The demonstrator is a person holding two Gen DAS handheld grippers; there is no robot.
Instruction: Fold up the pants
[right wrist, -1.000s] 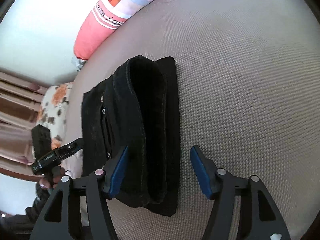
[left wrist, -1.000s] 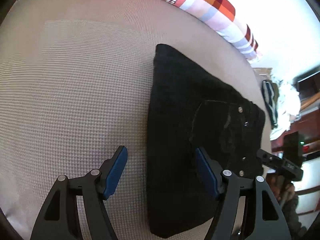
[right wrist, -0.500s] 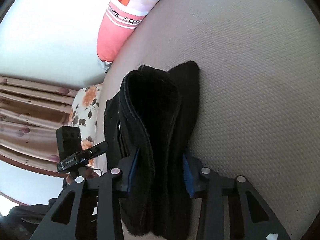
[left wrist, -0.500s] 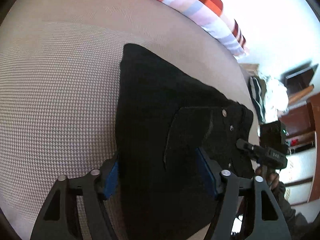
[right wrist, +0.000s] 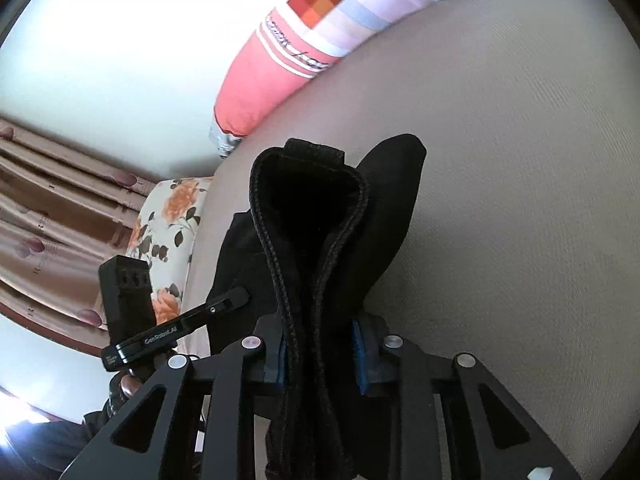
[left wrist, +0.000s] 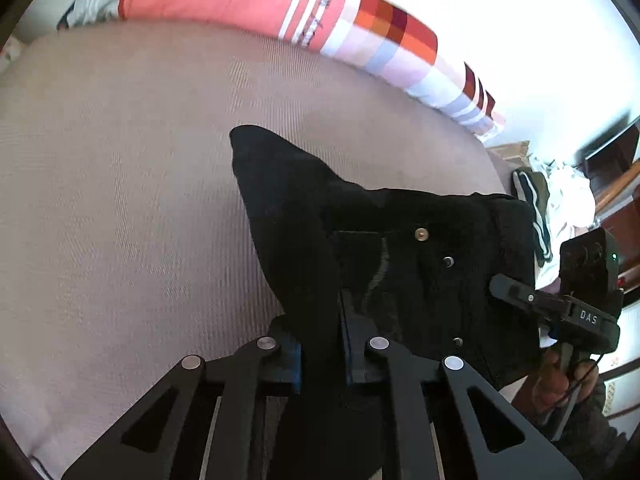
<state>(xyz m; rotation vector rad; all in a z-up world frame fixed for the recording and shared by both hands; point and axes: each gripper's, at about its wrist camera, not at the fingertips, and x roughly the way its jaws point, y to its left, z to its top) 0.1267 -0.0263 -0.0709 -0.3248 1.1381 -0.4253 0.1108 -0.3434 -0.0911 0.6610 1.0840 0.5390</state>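
Apparently one pants (left wrist: 404,264) bundle (two grippers clamped).

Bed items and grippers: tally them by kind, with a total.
Black pants: 1
Striped and checked pillow: 1
Floral cushion: 1
Grippers: 2, the left gripper and the right gripper, jaws shut on the pants
Total: 5

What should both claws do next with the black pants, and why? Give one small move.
Probably lift both ends together and carry them toward the far edge. The left claw and right claw are each shut on the black pants, whose near edge is bunched up off the bed.
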